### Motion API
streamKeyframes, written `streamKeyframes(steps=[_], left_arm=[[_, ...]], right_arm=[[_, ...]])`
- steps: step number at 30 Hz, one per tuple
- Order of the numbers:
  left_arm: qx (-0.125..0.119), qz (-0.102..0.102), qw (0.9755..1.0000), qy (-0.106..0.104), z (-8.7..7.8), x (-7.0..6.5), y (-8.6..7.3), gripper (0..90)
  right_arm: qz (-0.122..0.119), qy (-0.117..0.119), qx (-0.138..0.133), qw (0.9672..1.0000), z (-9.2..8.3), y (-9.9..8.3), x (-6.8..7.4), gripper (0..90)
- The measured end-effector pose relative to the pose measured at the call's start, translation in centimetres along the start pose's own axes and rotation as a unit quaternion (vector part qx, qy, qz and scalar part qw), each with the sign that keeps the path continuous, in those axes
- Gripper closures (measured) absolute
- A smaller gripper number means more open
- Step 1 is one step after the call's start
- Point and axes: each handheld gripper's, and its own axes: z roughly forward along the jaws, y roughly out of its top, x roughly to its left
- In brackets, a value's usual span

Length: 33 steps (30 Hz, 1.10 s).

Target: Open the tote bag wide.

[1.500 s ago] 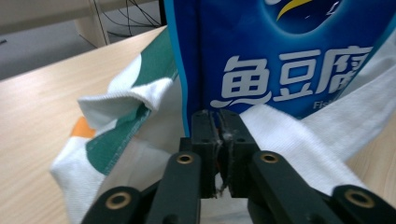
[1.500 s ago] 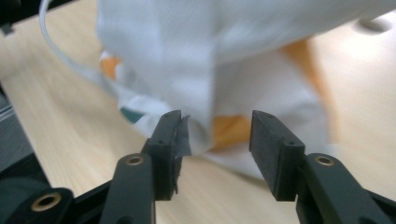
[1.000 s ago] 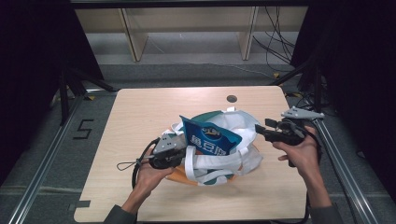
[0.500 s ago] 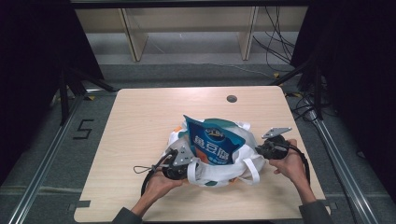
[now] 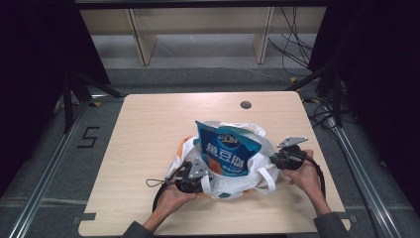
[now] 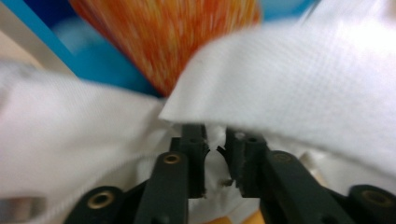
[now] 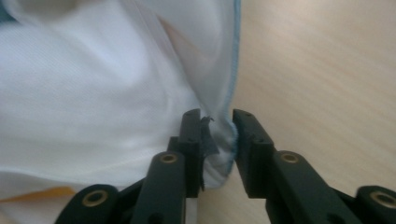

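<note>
Looking down from the high view, we see a white bag [image 5: 233,173] sitting low and a little right of centre on the desk [image 5: 148,129], with a blue snack pouch [image 5: 229,151] standing up out of its mouth and a patch of orange packaging [image 5: 187,145] at its left edge. Our left tool [image 5: 194,174] sits at the bag's lower left side, our right tool [image 5: 278,159] at its right side, each held in a hand coming in from the bottom of the frame.

In the left gripper view, the left tool [image 6: 215,154] has its jaws parted by a narrow gap, having just been opening, with crumpled white fabric lying between them; a broad fold of the bag [image 6: 299,93] crosses the upper right of the frame and blocks much of what lies behind, while orange packaging [image 6: 168,37] fills the top centre. We cannot tell whether the pads press on the cloth.

In the right gripper view, the right tool [image 7: 218,140] has also just been opening, and a hanging edge of the bag [image 7: 219,116] lies in the gap between its jaws, touching the left one, bare desk [image 7: 327,70] on the right.

Around the bag, a dark round hole [image 5: 245,104] marks the desk's upper middle, and a black cable [image 5: 157,191] loops at the lower left beside our left hand [image 5: 171,201].
</note>
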Motion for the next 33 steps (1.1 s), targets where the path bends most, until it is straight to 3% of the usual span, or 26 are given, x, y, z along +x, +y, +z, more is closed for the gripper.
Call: streamKeyframes(steps=[3, 6, 7, 8, 10, 11, 14, 15, 16, 18, 20, 22, 23, 24, 25, 28, 29, 30, 31, 32, 33], left_arm=[[-0.017, -0.004, 0.9998, -0.009, -1.5, 0.1, 0.7, 69.1], [-0.031, 0.000, 0.9995, -0.010, -3.5, 0.4, 1.6, 60.6], [-0.046, 0.003, 0.9989, 0.005, -4.3, 0.6, 1.9, 59.9], [-0.050, -0.004, 0.9987, 0.009, -4.9, 0.7, 2.2, 59.2], [-0.068, -0.004, 0.9976, 0.016, -6.3, 1.4, 2.9, 58.2], [-0.079, -0.008, 0.9965, 0.026, -6.9, 1.8, 3.3, 57.8], [-0.092, -0.014, 0.9933, 0.068, -7.9, 3.5, 4.3, 56.6], [-0.097, -0.025, 0.9916, 0.082, -7.7, 4.1, 4.4, 56.4], [-0.100, -0.023, 0.9900, 0.097, -7.3, 4.7, 4.5, 55.9], [-0.089, -0.030, 0.9903, 0.103, -5.9, 5.7, 4.6, 56.7], [-0.073, -0.017, 0.9913, 0.109, -4.8, 6.7, 4.6, 61.1], [-0.083, -0.038, 0.9890, 0.117, -3.5, 8.2, 4.6, 70.3], [-0.080, -0.054, 0.9867, 0.131, -2.9, 9.8, 4.2, 74.9], [-0.080, -0.054, 0.9867, 0.131, -2.9, 9.8, 4.2, 81.9], [-0.083, -0.069, 0.9851, 0.134, -2.2, 10.5, 3.8, 81.9], [-0.023, -0.064, 0.9885, 0.135, 0.3, 12.0, 1.6, 85.0], [0.003, -0.069, 0.9878, 0.140, 1.3, 12.0, 0.7, 85.0], [0.024, -0.062, 0.9879, 0.141, 2.5, 12.2, -0.2, 85.1], [0.033, -0.080, 0.9883, 0.126, 3.5, 12.1, -1.2, 84.9], [0.008, -0.121, 0.9853, 0.120, 3.8, 12.1, -1.9, 85.2], [0.004, -0.128, 0.9851, 0.115, 3.6, 12.3, -1.9, 85.2]], right_arm=[[0.002, 0.000, -0.041, 0.9992, -2.1, 0.9, 0.1, 70.9], [0.006, 0.016, -0.093, 0.9955, -5.0, 1.8, 1.0, 70.9], [-0.003, 0.028, -0.094, 0.9951, -5.7, 1.9, 1.4, 70.9], [0.000, 0.037, -0.102, 0.9941, -6.2, 1.9, 2.1, 71.0], [-0.019, 0.052, -0.105, 0.9930, -6.7, 2.1, 3.1, 71.1], [-0.039, 0.057, -0.105, 0.9921, -6.7, 2.2, 3.6, 71.2], [-0.056, 0.077, -0.092, 0.9912, -6.2, 2.5, 5.5, 71.2], [-0.058, 0.081, -0.088, 0.9912, -5.9, 2.6, 6.0, 71.2], [-0.067, 0.087, -0.087, 0.9901, -5.6, 2.6, 6.4, 71.2], [-0.075, 0.098, -0.075, 0.9895, -5.0, 2.5, 7.2, 71.7], [-0.080, 0.098, -0.066, 0.9898, -4.5, 2.4, 7.5, 72.0], [-0.093, 0.093, -0.057, 0.9897, -3.9, 2.2, 7.7, 74.9], [-0.095, 0.095, -0.050, 0.9896, -3.6, 1.9, 7.8, 77.1], [-0.095, 0.095, -0.050, 0.9896, -3.6, 1.9, 7.8, 77.1], [-0.109, 0.095, -0.035, 0.9889, -3.2, 1.3, 7.9, 80.9], [-0.114, 0.087, -0.012, 0.9896, -2.3, 0.2, 8.2, 86.7], [-0.122, 0.079, 0.005, 0.9894, -1.7, -0.2, 8.4, 87.3], [-0.127, 0.071, 0.020, 0.9892, -1.1, -0.7, 8.5, 89.1], [-0.126, 0.073, 0.027, 0.9890, -0.5, -1.0, 8.5, 89.9], [-0.123, 0.075, 0.033, 0.9891, 0.1, -1.4, 8.5, 90.0], [-0.117, 0.077, 0.036, 0.9895, 0.5, -1.7, 8.5, 90.0]])
